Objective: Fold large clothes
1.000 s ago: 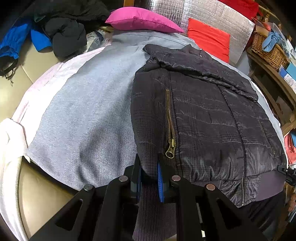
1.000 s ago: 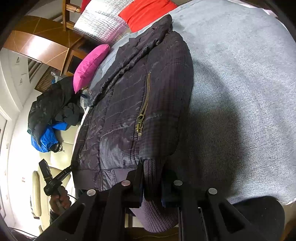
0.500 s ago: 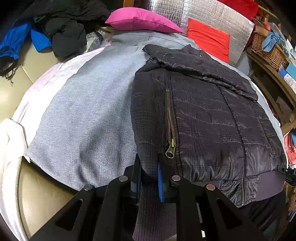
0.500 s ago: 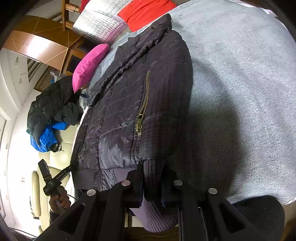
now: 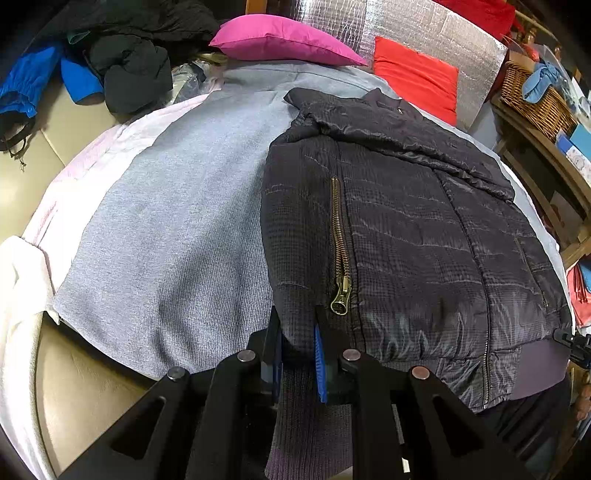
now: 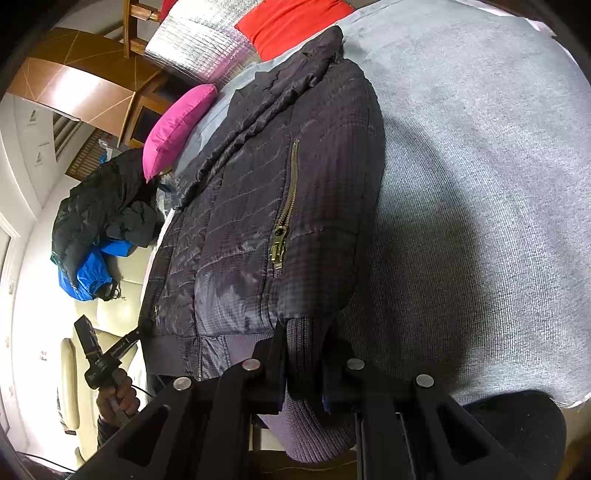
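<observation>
A dark quilted jacket (image 5: 406, 236) with a brass pocket zipper (image 5: 340, 251) lies flat on a grey knit blanket (image 5: 177, 229); it also shows in the right wrist view (image 6: 258, 206). My left gripper (image 5: 298, 339) is shut on the jacket's near hem at one corner, by the ribbed cuff (image 5: 306, 417). My right gripper (image 6: 304, 354) is shut on the ribbed hem (image 6: 310, 413) at the other corner. Both hold the hem at the near edge of the surface.
A pink pillow (image 5: 280, 37), a red cushion (image 5: 413, 77) and a silver quilted pad (image 5: 399, 29) lie at the far end. A pile of black and blue clothes (image 5: 110, 62) sits far left. A wicker basket (image 5: 535, 99) stands on a wooden shelf to the right.
</observation>
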A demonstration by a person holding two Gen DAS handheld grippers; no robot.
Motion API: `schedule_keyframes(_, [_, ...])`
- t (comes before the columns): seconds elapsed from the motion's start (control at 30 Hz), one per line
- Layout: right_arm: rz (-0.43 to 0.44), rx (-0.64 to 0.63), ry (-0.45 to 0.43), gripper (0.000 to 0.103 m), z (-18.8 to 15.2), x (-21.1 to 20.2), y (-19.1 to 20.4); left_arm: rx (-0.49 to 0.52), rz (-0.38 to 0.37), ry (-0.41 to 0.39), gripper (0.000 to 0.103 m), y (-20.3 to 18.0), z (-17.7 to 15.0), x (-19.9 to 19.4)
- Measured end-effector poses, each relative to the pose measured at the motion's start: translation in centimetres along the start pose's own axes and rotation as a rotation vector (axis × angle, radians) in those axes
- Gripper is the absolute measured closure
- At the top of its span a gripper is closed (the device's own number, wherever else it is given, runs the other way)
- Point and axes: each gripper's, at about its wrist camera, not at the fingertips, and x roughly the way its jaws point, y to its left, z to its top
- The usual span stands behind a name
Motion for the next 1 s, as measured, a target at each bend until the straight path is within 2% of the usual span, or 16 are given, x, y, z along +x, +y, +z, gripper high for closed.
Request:
schedule_keyframes(0.27, [0.016,0.001,-0.006,0.088,0.0,-0.3,0.2,-0.003,-0.030,-0.018,0.088,0.1,0.3,-1.0])
schedule_keyframes(0.4, [0.080,0.005,-0.034,0.088,0.6,-1.4,0.5,-0.016,-0.076,-0.052,0.088,0.1,1.7,-2.7])
schedule_keyframes(0.57, [0.183,0.003,-0.067,0.088,2.2,-3.1,1.3,-0.053,-0.152,-0.105,0.088,0.5,4.4,-5.1])
schedule_keyframes(0.73, [0.281,0.004,-0.123,0.089,4.2,-5.1,2.5,-0.068,-0.190,-0.139,0.088,0.7,7.1,-5.9])
schedule_keyframes(1.0, [0.359,-0.023,-0.212,0.089,9.6,-6.5,5.4,-0.073,-0.221,-0.239,0.088,-0.2,13.9,-6.6])
